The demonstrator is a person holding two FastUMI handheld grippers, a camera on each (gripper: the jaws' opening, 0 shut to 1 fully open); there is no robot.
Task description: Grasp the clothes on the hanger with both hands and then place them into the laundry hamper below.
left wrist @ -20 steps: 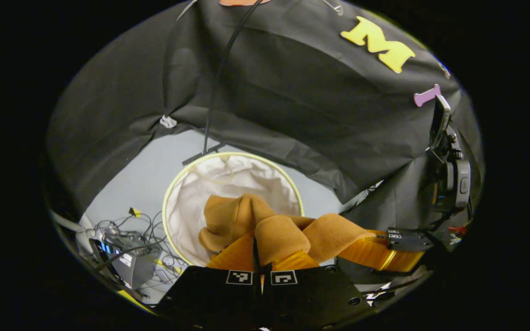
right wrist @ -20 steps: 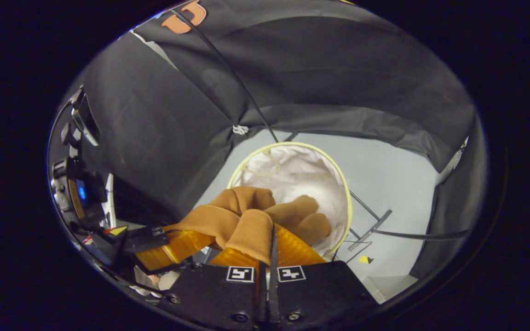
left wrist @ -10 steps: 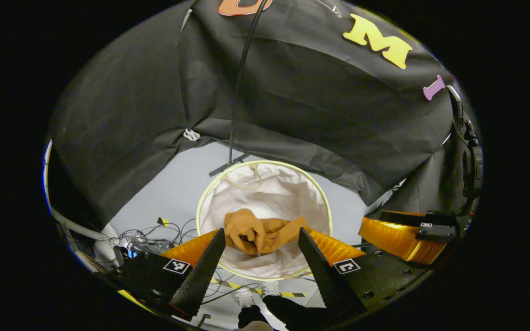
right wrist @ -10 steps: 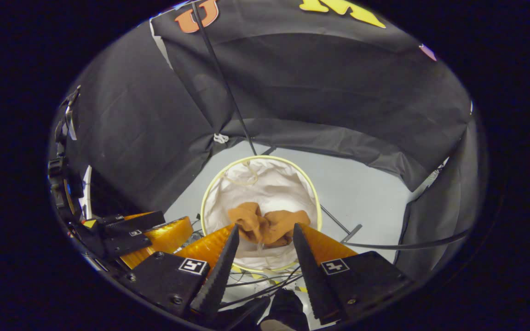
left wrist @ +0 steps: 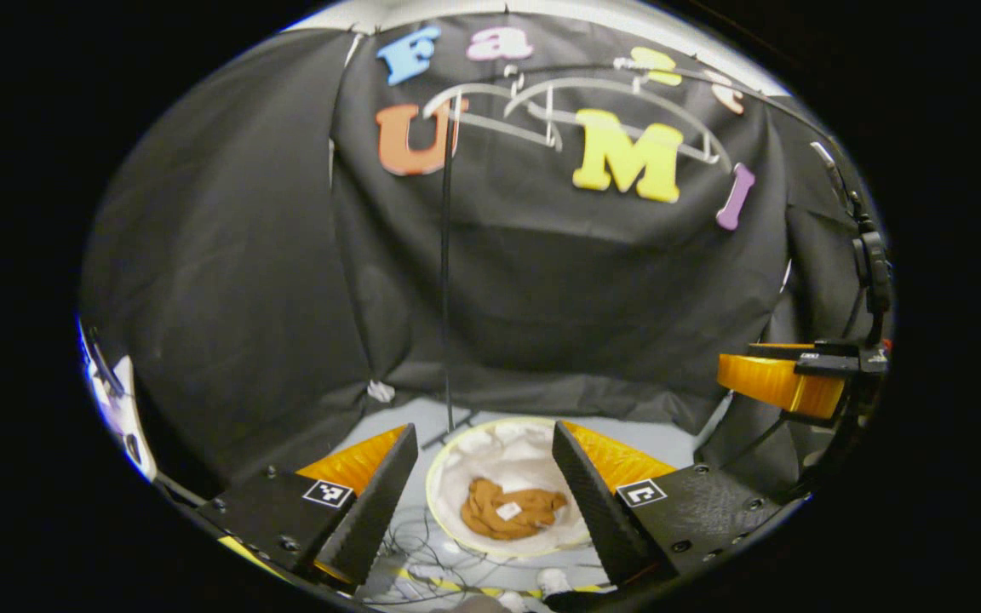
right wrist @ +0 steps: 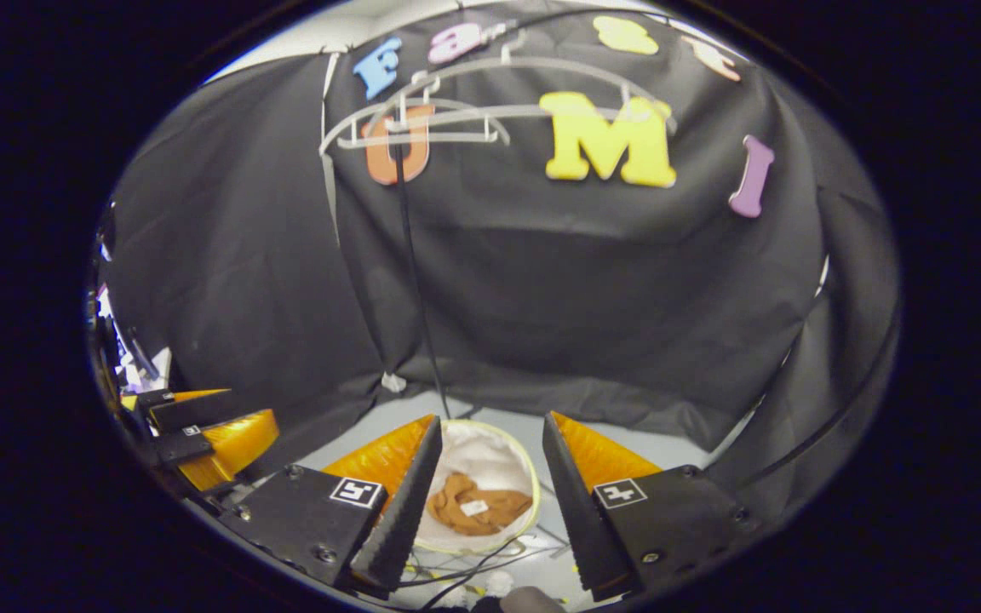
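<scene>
Where the hamper (left wrist: 448,477) sits, clothes (left wrist: 509,511) lie inside

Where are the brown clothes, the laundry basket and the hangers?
brown clothes (left wrist: 509,509): left gripper view, middle of the crumpled pile.
laundry basket (left wrist: 490,451): left gripper view, white lining on the far inside wall.
hangers (right wrist: 456,111): right gripper view, pale bar of a bare hanger, high up.

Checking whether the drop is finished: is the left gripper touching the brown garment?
Apart. In the left gripper view the left gripper has its jaws spread wide, and the brown garment lies far below inside the laundry hamper.
</scene>
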